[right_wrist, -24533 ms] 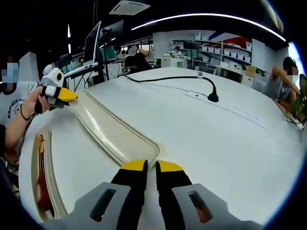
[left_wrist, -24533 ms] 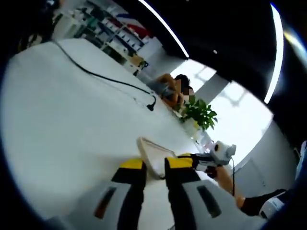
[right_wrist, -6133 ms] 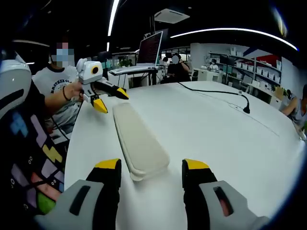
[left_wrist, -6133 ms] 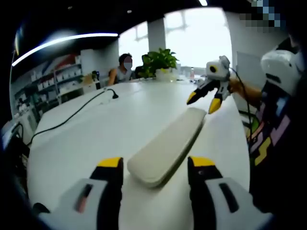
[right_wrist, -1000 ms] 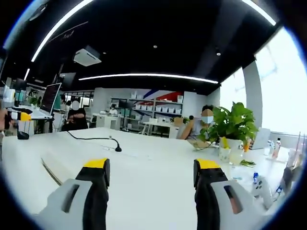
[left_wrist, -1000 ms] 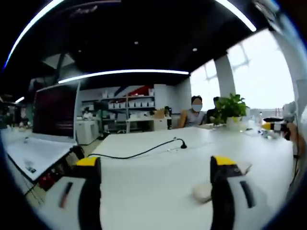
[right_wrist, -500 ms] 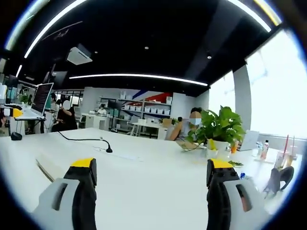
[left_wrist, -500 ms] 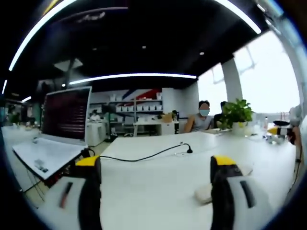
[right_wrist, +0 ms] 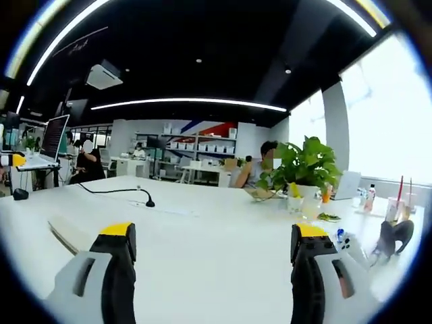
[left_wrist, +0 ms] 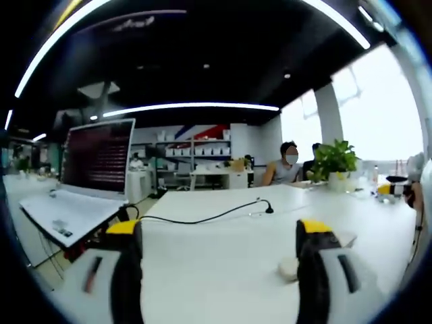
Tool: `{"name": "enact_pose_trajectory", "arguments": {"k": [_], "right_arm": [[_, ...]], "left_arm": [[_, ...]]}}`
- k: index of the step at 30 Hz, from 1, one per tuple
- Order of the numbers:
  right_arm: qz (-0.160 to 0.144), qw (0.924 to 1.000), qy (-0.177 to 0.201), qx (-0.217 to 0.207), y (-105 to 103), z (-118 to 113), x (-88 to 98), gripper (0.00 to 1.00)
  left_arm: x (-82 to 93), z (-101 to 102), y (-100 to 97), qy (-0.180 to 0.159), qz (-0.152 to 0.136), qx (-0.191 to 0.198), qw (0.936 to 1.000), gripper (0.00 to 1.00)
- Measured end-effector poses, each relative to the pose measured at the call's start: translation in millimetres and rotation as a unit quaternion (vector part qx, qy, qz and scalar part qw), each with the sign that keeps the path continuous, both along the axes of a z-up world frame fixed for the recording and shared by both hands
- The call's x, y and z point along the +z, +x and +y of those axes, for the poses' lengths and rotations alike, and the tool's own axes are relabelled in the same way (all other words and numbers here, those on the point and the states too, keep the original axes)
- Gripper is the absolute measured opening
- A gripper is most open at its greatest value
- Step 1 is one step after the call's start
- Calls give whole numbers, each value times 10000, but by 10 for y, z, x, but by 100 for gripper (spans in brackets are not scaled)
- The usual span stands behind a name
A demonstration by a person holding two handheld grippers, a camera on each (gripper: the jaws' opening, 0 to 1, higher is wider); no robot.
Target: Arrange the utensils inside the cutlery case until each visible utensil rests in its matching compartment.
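Observation:
In the left gripper view my left gripper (left_wrist: 219,229) is open, its yellow-tipped jaws wide apart over the white table (left_wrist: 223,250) with nothing between them. The rounded end of the cream cutlery case (left_wrist: 288,267) lies flat on the table, partly hidden behind the right-hand jaw. My right gripper (left_wrist: 391,190) is small at the far right edge. In the right gripper view my right gripper (right_wrist: 214,233) is also open and empty above the table. The case (right_wrist: 62,236) appears there as a thin low edge at the left. The left gripper (right_wrist: 10,160) is tiny at the far left.
A black cable ends in a plug (left_wrist: 268,209) mid-table; the plug (right_wrist: 147,202) is also in the right gripper view. A monitor (left_wrist: 98,156) stands at the left. A potted plant (right_wrist: 302,169), bottles (right_wrist: 368,197) and seated people (left_wrist: 290,165) are at the far side.
Over the last second my right gripper's jaws spread wider. Both views have panned slightly with the hands. The case lies as before.

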State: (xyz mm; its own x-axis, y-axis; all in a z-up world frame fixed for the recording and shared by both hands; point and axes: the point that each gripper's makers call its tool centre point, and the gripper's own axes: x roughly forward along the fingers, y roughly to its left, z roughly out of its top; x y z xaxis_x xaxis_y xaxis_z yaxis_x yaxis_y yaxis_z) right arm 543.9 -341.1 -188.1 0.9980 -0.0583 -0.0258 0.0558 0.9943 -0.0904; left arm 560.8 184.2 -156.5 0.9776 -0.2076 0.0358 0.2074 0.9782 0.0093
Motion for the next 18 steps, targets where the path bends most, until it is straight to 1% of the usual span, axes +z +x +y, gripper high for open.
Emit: {"name": "enact_pose_trajectory", "arguments": {"k": [5, 9, 15, 17, 18], "right_arm": [[102, 9999, 36, 72, 19, 26, -41, 99], [152, 9999, 1, 18, 29, 5, -65, 99], [267, 9996, 108, 33, 58, 45, -104, 99], [214, 9997, 65, 91, 54, 92, -58, 99], [136, 9998, 42, 104, 42, 107, -20, 99]], "left_arm": [[-59, -33, 0, 136, 52, -16, 9999, 100], [-77, -44, 2, 80, 51, -66, 9999, 100], [-86, -47, -14, 120, 21, -117, 9999, 100], [-85, -40, -18, 86, 18, -130, 9999, 100], [-81, -37, -21, 61, 12, -132, 9999, 100]]}}
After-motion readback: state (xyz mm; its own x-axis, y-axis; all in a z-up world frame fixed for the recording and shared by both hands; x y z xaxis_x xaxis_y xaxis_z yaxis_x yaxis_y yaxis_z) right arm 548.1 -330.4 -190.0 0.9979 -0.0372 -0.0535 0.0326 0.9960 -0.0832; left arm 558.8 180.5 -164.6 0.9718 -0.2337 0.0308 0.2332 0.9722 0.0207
